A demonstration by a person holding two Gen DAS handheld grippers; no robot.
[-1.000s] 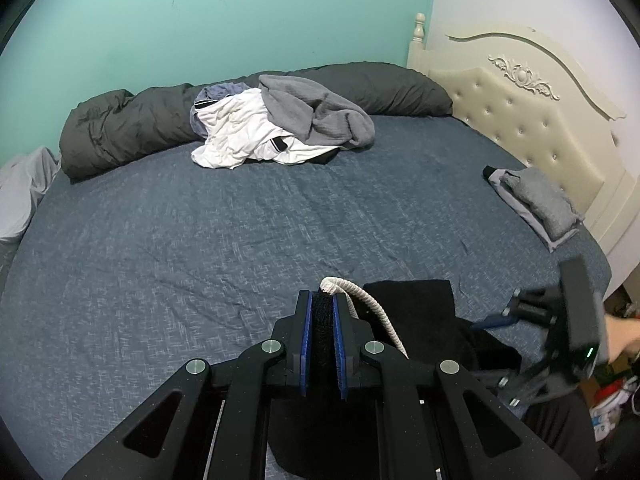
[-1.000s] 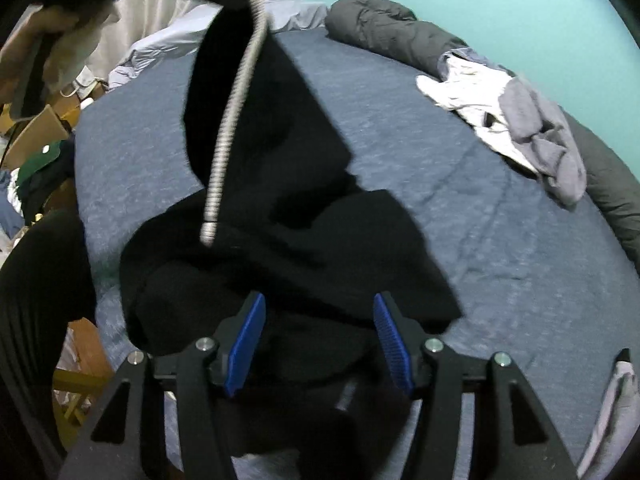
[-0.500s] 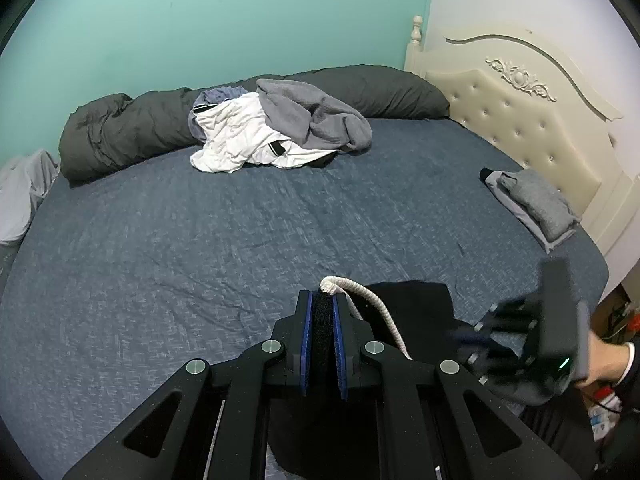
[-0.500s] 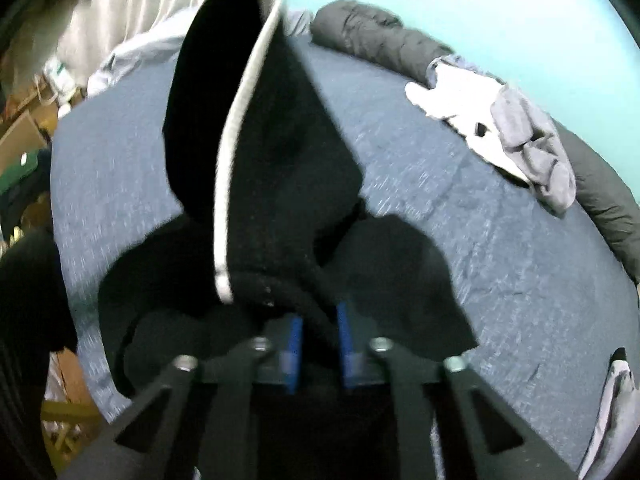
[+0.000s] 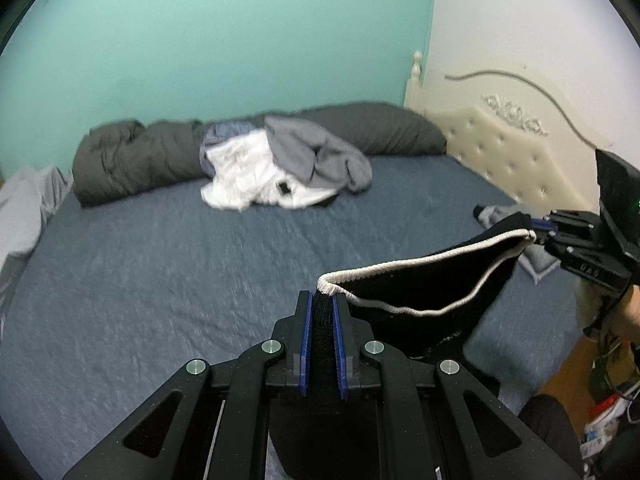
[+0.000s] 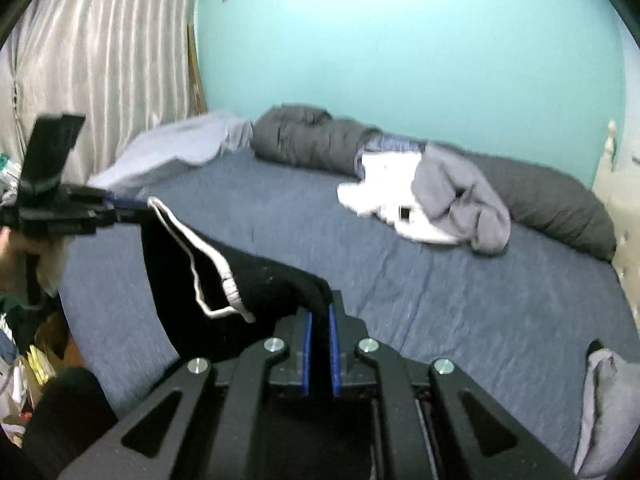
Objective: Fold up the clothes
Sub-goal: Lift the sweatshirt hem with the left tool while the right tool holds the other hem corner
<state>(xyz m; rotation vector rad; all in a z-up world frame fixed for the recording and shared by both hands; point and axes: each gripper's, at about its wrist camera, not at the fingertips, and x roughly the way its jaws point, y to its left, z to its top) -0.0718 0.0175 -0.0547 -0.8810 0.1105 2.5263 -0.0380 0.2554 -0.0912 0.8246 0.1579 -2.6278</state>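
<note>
A black garment (image 5: pixel 424 288) with a white ribbed edge hangs stretched between my two grippers, above the near edge of the blue bed (image 5: pixel 180 264). My left gripper (image 5: pixel 323 298) is shut on one end of that edge. My right gripper (image 5: pixel 538 233) is shut on the other end, off to the right and slightly higher. In the right wrist view, the right gripper (image 6: pixel 319 316) pinches black cloth (image 6: pixel 256 280), and the left gripper (image 6: pixel 138 205) holds the white edge at far left. The garment's lower part sags out of sight below the grippers.
A pile of white and grey clothes (image 5: pixel 280 168) lies at the far side against a rolled dark grey duvet (image 5: pixel 136 160). A folded grey garment (image 6: pixel 604 400) sits near the cream headboard (image 5: pixel 512 156). A pale sheet (image 6: pixel 172 148) and curtains (image 6: pixel 100 60) are on the left.
The right gripper went from open to shut on the black garment. Both grippers then rose and drew apart, lifting the garment off the bed and stretching its white edge.
</note>
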